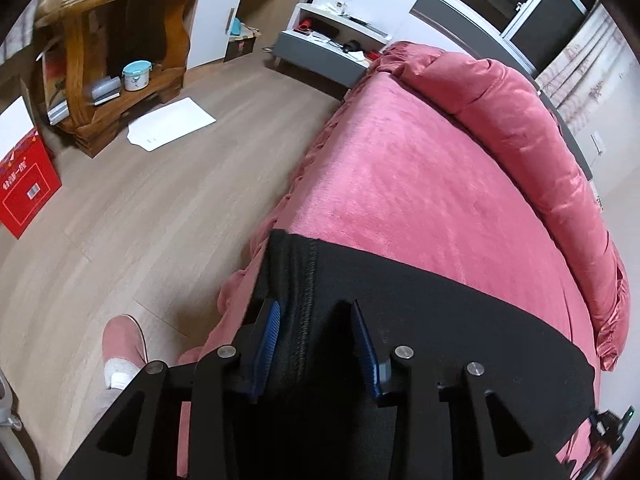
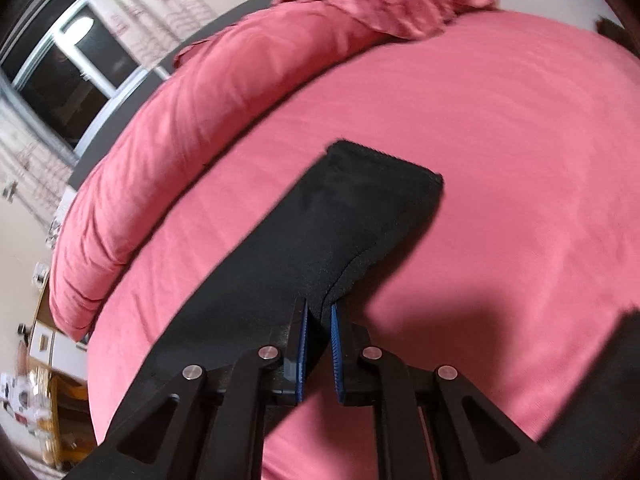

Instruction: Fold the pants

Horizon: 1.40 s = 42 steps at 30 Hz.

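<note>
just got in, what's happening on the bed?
A person is folding black pants on a pink bedspread, with a handheld claw in each hand. The right claw is shut on a pinch of the fabric, and the far end of the pants lies flat on the bed. The left claw is open, its fingers either side of a seam at the other end; whether it touches the cloth is unclear. The fold isn't finished.

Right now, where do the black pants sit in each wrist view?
Left wrist: black pants fill the lower centre, lying across the near edge of the pink bed, waistband ribbing between the open left gripper.
Right wrist: black pants run from centre to lower left; the right gripper pinches an edge.
Shared landmark: the rolled pink duvet under the window.
</note>
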Available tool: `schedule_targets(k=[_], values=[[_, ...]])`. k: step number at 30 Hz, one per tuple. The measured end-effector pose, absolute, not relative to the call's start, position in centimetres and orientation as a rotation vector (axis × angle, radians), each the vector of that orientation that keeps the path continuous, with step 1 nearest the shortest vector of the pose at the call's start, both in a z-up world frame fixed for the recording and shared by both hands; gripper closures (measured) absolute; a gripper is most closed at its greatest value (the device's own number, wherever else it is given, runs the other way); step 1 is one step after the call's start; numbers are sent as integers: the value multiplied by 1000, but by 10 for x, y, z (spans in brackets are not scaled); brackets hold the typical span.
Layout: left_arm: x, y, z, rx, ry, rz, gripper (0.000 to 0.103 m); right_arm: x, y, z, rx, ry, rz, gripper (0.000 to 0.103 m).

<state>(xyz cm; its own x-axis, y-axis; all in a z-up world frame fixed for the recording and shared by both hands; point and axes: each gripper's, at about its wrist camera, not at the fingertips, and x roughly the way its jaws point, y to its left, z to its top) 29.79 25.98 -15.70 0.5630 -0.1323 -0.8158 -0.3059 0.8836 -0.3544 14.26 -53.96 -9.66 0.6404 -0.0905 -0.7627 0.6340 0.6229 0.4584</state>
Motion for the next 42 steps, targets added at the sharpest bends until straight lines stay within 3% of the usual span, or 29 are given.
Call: schedule_targets(k=[5, 10, 12, 14, 22, 25, 29, 42], values=[[296, 268, -160, -513, 1001, 142, 66, 128, -541, -121, 845, 782, -487, 91], [301, 286, -154, -579, 981, 156, 59, 126, -520, -87, 687, 769, -561, 76], [306, 293, -156, -618, 980, 168, 49, 120, -502, -67, 583, 720, -598, 65], [315, 297, -162, -656, 1022, 157, 48, 121, -478, -53, 495, 672, -569, 61], [348, 294, -186, -747, 1094, 120, 49, 166, -389, -67, 419, 756, -151, 60], [345, 287, -182, -689, 1062, 111, 60, 181, -359, -82, 343, 831, -66, 60], [337, 279, -168, -603, 1023, 66, 91, 194, -342, -103, 319, 906, -37, 59], [249, 257, -73, -614, 783, -159, 94, 168, -332, -85, 410, 891, -43, 59]])
